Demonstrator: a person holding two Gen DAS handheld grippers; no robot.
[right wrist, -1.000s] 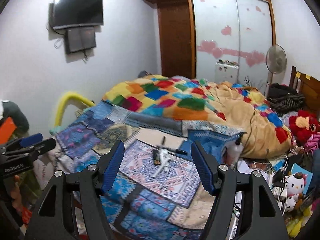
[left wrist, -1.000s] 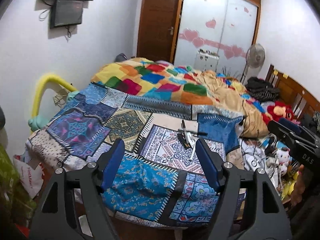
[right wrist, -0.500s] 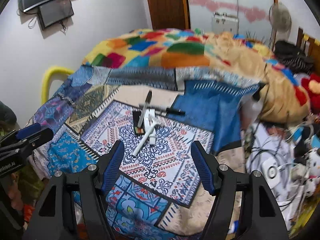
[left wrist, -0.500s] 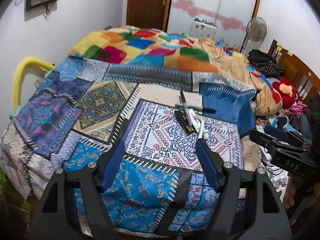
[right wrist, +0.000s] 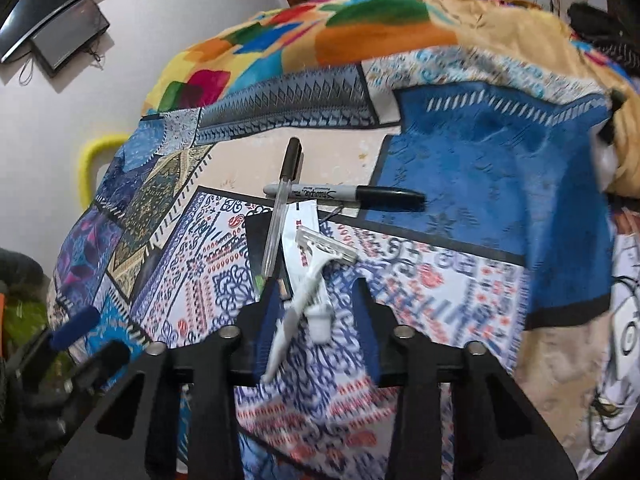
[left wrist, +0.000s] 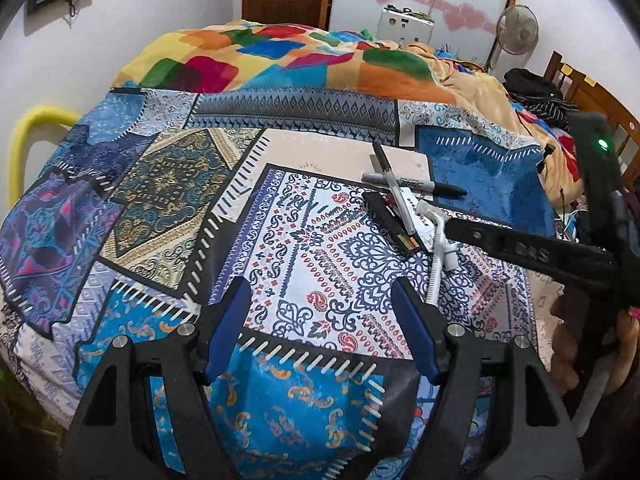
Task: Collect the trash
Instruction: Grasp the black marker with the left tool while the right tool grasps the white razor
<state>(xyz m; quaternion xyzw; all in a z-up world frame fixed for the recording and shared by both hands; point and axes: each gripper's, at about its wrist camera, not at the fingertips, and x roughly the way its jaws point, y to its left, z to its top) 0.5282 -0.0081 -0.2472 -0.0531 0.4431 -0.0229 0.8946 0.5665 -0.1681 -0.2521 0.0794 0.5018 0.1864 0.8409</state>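
Observation:
A small pile lies on the patterned bedspread (left wrist: 320,264): a black marker (right wrist: 344,193), a clear pen with a black cap (right wrist: 280,208), a white disposable razor (right wrist: 316,256), a white tube (right wrist: 306,224) and a flat black packet (right wrist: 256,236). My right gripper (right wrist: 318,304) hangs low over the pile. Its jaws are closing, with the razor handle and the tube's cap between them, and a gap still shows on the right side. My left gripper (left wrist: 320,312) is open and holds nothing, above the bedspread in front of the pile (left wrist: 408,216). The right gripper's black finger (left wrist: 520,248) reaches in from the right.
A bright patchwork blanket (left wrist: 280,52) is heaped behind the pile. A yellow padded rail (left wrist: 36,120) stands at the bed's left. A fan (left wrist: 516,28), wardrobe doors and a wooden headboard (left wrist: 592,96) are at the back right. Cables and clutter (right wrist: 616,320) lie right of the bed.
Both grippers have sunk toward the bedspread and tilted down. The right one has come over the pile, and its jaws have narrowed around the razor handle. The left one's opening is unchanged.

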